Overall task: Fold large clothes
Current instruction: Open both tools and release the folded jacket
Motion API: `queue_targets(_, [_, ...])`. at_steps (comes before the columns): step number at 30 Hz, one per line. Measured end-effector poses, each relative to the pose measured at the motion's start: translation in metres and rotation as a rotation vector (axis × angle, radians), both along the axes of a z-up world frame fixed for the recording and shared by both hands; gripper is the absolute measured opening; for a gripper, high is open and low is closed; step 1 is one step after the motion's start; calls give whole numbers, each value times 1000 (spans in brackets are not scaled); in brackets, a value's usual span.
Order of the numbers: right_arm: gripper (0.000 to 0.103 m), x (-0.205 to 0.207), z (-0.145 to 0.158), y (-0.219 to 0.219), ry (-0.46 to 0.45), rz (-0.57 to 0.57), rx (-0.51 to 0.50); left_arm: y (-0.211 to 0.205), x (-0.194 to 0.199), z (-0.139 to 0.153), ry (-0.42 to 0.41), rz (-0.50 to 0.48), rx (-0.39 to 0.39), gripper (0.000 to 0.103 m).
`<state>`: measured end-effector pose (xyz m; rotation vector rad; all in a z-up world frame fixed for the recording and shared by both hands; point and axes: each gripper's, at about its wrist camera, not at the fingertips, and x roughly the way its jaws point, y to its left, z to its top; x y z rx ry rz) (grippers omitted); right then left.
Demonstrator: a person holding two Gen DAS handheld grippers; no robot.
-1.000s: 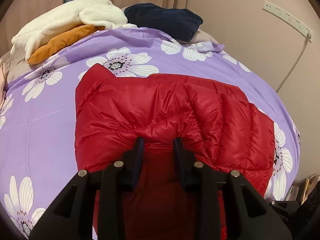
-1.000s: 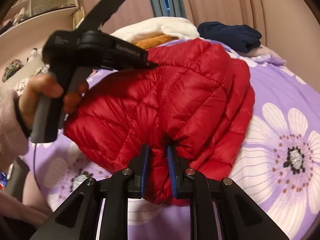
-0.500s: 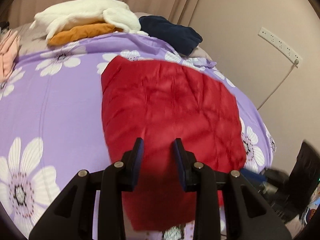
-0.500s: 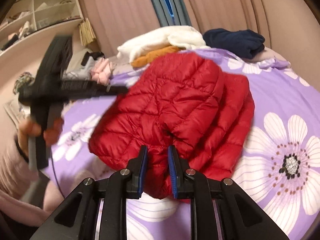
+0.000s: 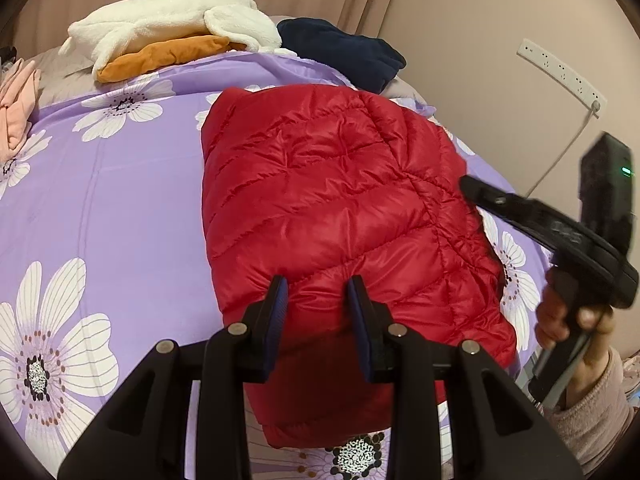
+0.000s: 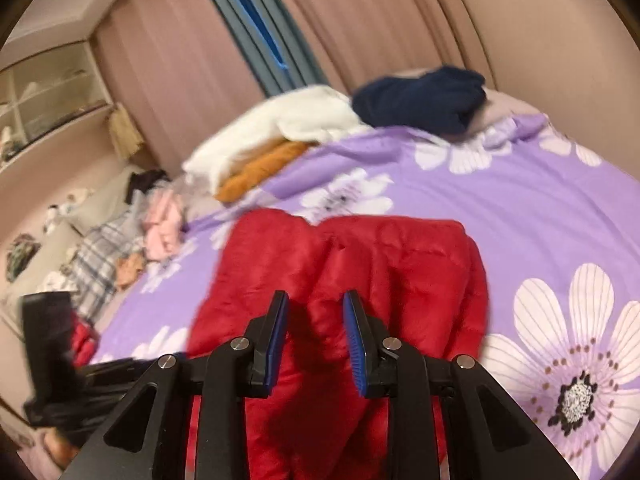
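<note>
**Bedspread** (image 5: 100,200), lilac with white daisies. Count: one. It carries everything below.

**Spare garments along the far edge, left to right.**
- One pink piece (image 5: 16,108) at the left edge.
- One white fleece (image 5: 168,20) lying on one ochre piece (image 5: 160,56).
- One navy piece (image 5: 344,56) at the far right corner.
- The right wrist view shows more clothing, one plaid piece among it, beyond the bed's left side. It is too blurred to count.

**Red puffer jacket** (image 5: 340,208). Count: one.
- Place: folded into a rough block, right of the bed's middle and running toward the near edge.
- Handling, judged: light and soft, with springy filling that will push a fold back open. The glossy quilted shell looks slippery, so a shallow pinch may slide off.
- Where to hold, judged: at a hem, or on a stitched seam at a corner, taking both layers deep between the pads. The smooth puffed panels give less purchase.

**Left gripper** (image 5: 318,312). Count: one. The jaws are narrow at the jacket's near edge, with a ridge of red shell between the pads. It looks pinched.

**Right gripper** (image 6: 316,320). Count: one. The jaws are opening. Red fabric stands between them, with shadowed gaps beside it, so the pads appear not to press. In the left wrist view it reaches over the jacket's right side, held in one hand (image 5: 572,320) with a pale fuzzy sleeve.

**Power strip** (image 5: 560,68) on the wall past the right edge. Count: one, with its cord hanging down.
</note>
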<state>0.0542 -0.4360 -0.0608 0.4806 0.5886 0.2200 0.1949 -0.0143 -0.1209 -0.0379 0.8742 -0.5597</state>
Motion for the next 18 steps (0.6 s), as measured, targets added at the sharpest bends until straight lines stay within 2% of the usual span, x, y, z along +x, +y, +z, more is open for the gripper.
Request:
queue_targets(6, [27,11,-28,-8,118,-10,11,-7,-1,-3,-4,-15,19,31])
queue_targets(11, [27,7,-44,-13,141,-21,52,-10,0,-5,-4,-26,29,31])
queue_targets(18, [26,8,-45,-8,150,-28,7,-9,1,-4,-1,-22,34,33])
